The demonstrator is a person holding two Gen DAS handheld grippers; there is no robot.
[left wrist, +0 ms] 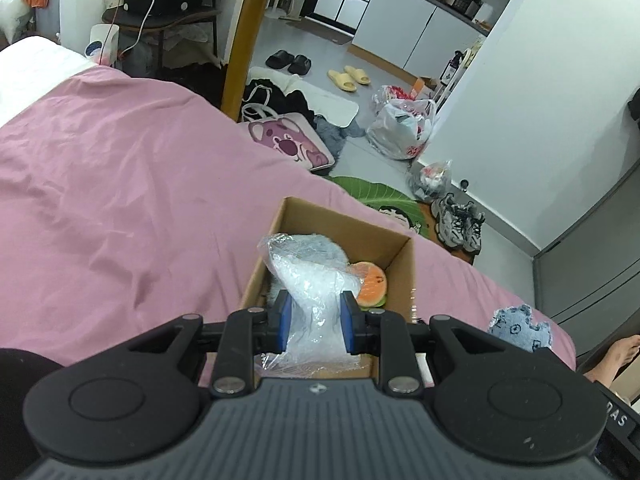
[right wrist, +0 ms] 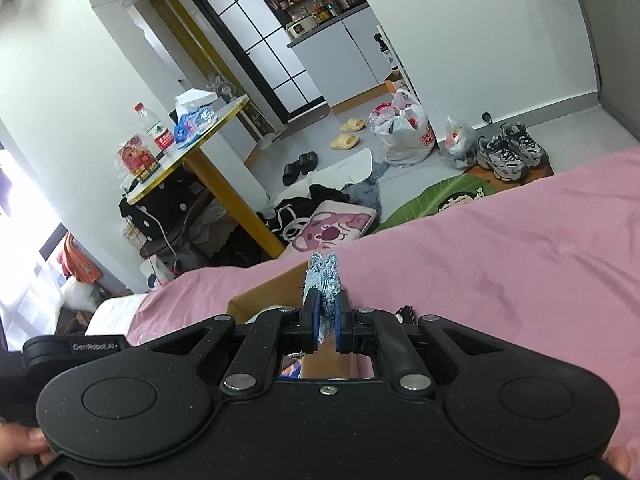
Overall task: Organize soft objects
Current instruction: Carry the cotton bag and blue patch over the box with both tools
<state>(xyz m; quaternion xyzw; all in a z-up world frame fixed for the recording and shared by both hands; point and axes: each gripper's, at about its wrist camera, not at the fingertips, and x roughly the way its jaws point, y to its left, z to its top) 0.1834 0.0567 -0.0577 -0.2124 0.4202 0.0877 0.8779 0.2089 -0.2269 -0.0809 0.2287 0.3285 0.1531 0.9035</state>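
Looking along the left gripper (left wrist: 315, 312), the left wrist view shows the inside of the cardboard box (left wrist: 404, 276) on the pink bedspread (left wrist: 120, 200): a crinkled clear plastic bag (left wrist: 308, 280) rises from it, pinched between the blue pads, with an orange-and-green plush slice (left wrist: 372, 280) lying to the right of the bag and something grey-blue at the far side. This view alone also shows a blue patterned cloth (left wrist: 520, 326) at the right near corner of the bed, and a bare foot (left wrist: 616, 354) beyond the bed's edge.

From the right wrist view the box (right wrist: 260, 300) appears only as a brown rim left of the fingers, its contents hidden. The right gripper (right wrist: 326, 314) tilts over the bedspread (right wrist: 500, 248) toward the far room, jaws pressed on a blue knitted cloth (right wrist: 323, 276) that stands up between them. A person's fingers (right wrist: 24, 446) show at the near left, wrapped around the gripper's body.
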